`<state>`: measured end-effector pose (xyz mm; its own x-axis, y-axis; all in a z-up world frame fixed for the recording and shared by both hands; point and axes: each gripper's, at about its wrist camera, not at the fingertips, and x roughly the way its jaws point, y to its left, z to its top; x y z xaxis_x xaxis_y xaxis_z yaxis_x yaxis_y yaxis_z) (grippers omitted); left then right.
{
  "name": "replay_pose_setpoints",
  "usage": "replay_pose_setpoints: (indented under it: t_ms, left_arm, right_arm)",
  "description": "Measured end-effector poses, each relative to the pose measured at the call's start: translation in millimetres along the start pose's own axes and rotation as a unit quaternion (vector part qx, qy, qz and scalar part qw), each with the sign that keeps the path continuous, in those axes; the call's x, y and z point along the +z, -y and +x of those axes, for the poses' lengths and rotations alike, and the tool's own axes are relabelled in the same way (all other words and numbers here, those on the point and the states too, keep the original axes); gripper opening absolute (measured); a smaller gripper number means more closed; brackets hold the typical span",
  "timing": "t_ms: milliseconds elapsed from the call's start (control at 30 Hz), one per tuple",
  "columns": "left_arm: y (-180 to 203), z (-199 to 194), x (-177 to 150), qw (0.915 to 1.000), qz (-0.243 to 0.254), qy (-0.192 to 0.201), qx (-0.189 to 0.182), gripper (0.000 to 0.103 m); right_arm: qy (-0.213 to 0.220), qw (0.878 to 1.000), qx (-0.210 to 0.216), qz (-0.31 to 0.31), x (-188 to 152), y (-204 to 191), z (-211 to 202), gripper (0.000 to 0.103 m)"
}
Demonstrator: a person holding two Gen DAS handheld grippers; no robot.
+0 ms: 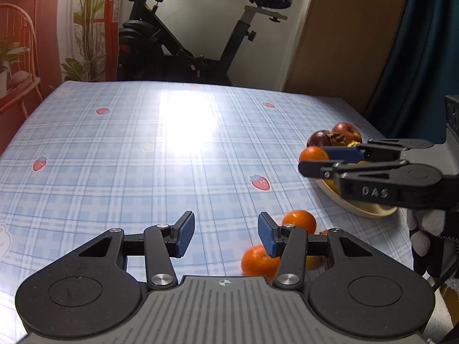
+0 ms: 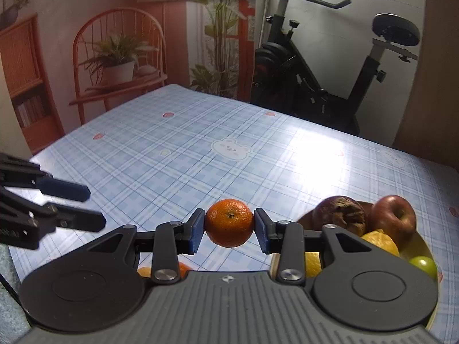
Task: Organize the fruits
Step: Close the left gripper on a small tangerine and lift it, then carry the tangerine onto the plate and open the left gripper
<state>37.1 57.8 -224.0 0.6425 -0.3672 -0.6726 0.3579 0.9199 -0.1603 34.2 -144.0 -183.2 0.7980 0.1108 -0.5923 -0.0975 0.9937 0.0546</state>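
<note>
We note the right hand-held gripper [image 2: 229,230] clamped on a mandarin [image 2: 229,222], its blue pads pressing the fruit's two sides, stem dimple facing the camera; the fruit hangs clear above the checked tabletop [image 2: 200,149]. In the left wrist view we see the same held mandarin [image 1: 313,153] at the tip of the right hand-held gripper [image 1: 318,162], just at the near rim of the fruit bowl [image 1: 370,215], which sits toward three o'clock on the tabletop [image 1: 143,143]. The bowl [image 2: 424,246] in the right wrist view lies at four o'clock from the held fruit and carries a red apple [image 2: 393,219], a dark, wrinkled fruit [image 2: 340,215], a yellow fruit [image 2: 380,242] and a green one [image 2: 424,265]. The left hand-held gripper [image 1: 226,235] stands partly apart, nothing between its pads; from the right wrist view we see it [image 2: 93,207] at nine o'clock, its fingers empty and clear of the cloth. Two loose mandarins lie on the tabletop by its right finger: one [image 1: 299,220] just beyond the finger at two o'clock, another [image 1: 258,261] near the finger's base at four o'clock, partly hidden by the linkage. A gloved hand [image 1: 427,229] shows under the right hand-held gripper's body at the frame's right edge. An exercise bike [image 1: 200,37] stands beyond the tabletop's far edge at twelve o'clock.
</note>
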Motion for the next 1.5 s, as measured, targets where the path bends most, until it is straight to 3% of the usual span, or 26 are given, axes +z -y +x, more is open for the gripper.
replay_pose_setpoints:
  t_ms: [167, 367, 433, 800, 967, 1200, 1500]
  left_arm:
    - [1, 15, -11, 0.9982, -0.022, -0.046, -0.032, 0.051]
    - [3, 22, -14, 0.9964, -0.034, -0.064, -0.044, 0.049]
    - [4, 25, -14, 0.9957, -0.035, -0.071, -0.048, 0.037]
    - [15, 17, -1, 0.9983, -0.013, -0.053, -0.018, 0.036]
    - [24, 9, 17, 0.9990, -0.006, -0.033, -0.030, 0.036]
    - [75, 23, 38, 0.9941, 0.063, -0.036, -0.080, 0.036]
    - [159, 60, 51, 0.9774, 0.167, -0.041, -0.123, 0.036]
  right_arm:
    - [0.024, 0.999, -0.019, 0.041, -14, 18, -34, 0.040]
    - [0.040, 0.997, -0.031, 0.063, -21, 33, -52, 0.040]
    - [0.043, 0.997, -0.036, 0.059, -24, 33, -55, 0.040]
    - [0.062, 0.993, -0.062, 0.083, -38, 59, -70, 0.040]
    - [0.060, 0.991, -0.080, 0.090, -45, 72, -77, 0.040]
    - [0.052, 0.990, -0.094, 0.096, -60, 82, -85, 0.040]
    - [0.075, 0.986, -0.104, 0.103, -51, 115, -84, 0.040]
